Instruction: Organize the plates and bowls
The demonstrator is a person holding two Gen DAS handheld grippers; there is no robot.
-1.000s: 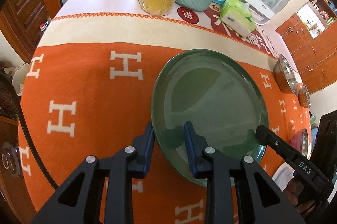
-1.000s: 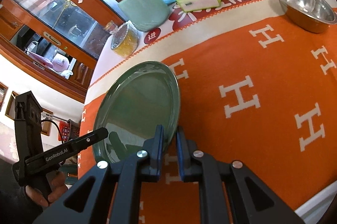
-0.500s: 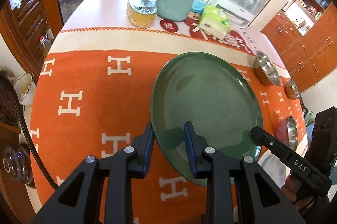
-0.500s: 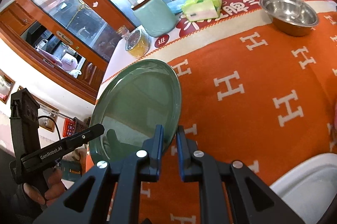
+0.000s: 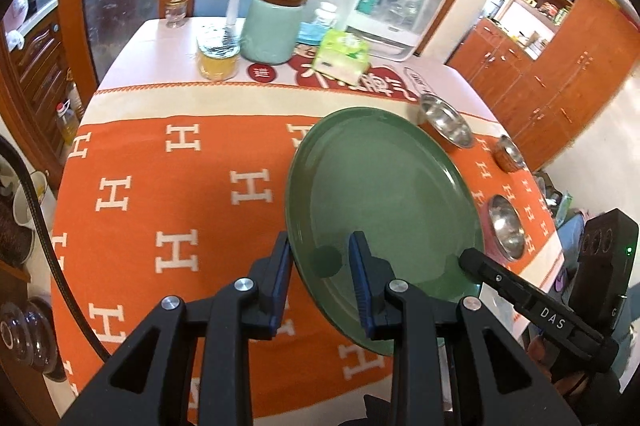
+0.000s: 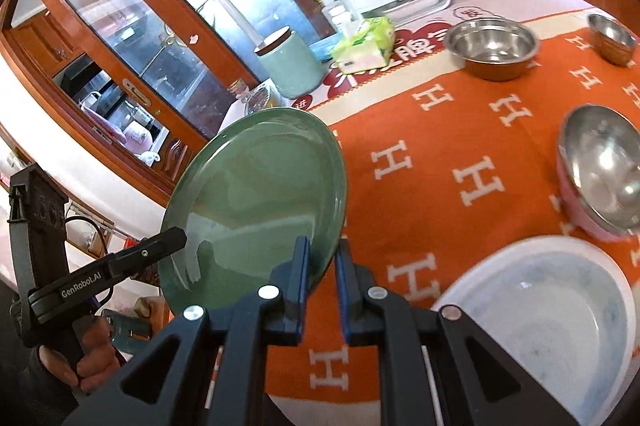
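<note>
While both tongs, left (image 5: 320, 266) and right (image 6: 322, 268), pinch opposite rim edges of the green plate (image 6: 256, 193) held tilted above the table (image 5: 208, 161), uneven pulling could slip it onto the white bowl (image 6: 560, 310) beside it.

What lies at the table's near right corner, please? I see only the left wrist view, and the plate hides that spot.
Observer: A white bowl stands there, empty.
Operator: Thank you. How do the right tongs hold the plate?
Observer: The right tongs are shut on the plate rim, one pad on each face.
Operator: What is nearest the white bowl?
Observer: The pink bowl, just beyond it and not touching.
</note>
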